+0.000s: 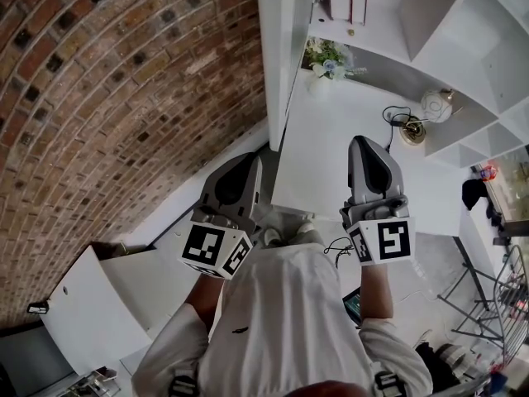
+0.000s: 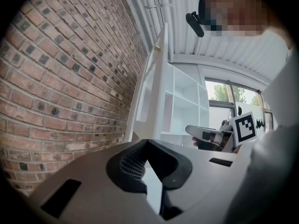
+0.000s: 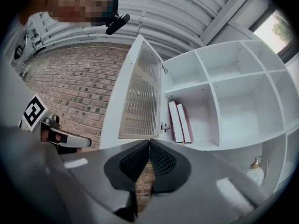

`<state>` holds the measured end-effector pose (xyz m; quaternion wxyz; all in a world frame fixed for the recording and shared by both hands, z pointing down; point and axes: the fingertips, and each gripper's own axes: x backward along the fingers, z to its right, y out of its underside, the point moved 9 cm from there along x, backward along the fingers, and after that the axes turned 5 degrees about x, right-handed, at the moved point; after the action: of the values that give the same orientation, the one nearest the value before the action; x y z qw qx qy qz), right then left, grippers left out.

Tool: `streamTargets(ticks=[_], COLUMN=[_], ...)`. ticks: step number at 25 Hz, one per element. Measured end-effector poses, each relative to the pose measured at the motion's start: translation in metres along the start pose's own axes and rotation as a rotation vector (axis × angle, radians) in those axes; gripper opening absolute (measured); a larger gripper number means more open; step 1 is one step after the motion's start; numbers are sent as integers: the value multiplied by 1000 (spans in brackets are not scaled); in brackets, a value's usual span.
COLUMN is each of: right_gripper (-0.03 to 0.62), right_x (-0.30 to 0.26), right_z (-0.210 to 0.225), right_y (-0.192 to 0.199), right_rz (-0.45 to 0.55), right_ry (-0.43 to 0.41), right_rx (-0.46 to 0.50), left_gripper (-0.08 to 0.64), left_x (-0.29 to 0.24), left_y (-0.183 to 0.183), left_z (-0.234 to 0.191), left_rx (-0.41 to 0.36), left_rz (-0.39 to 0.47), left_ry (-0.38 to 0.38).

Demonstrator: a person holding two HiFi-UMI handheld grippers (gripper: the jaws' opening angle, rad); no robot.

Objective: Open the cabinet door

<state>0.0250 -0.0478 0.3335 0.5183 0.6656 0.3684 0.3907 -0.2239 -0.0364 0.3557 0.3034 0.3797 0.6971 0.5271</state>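
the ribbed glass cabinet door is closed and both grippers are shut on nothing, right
Not quite: the cabinet door is swung open, not closed, with two books showing past its hinged edge; the right gripper view shows it. The left gripper and right gripper are indeed shut on nothing.

I can read no words, numbers or brand names anywhere in my feeds. The only printed marks are the black-and-white square patterns on the cube of my left gripper and on the cube of my right gripper; these are coded squares, not letters. The two books on the shelf show no print I can make out.
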Motion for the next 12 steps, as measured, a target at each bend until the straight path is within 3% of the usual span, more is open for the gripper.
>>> streamTargets(ticks=[12], right_gripper=[12], right_x=[2], right_z=[4], right_y=[10], right_rz=[-46], right_ry=[-3], right_rx=[-9], left_gripper=[8], left_x=[-2], left_y=[-2], left_z=[-4], left_rx=[0], left_rz=[12], left_ry=[-12])
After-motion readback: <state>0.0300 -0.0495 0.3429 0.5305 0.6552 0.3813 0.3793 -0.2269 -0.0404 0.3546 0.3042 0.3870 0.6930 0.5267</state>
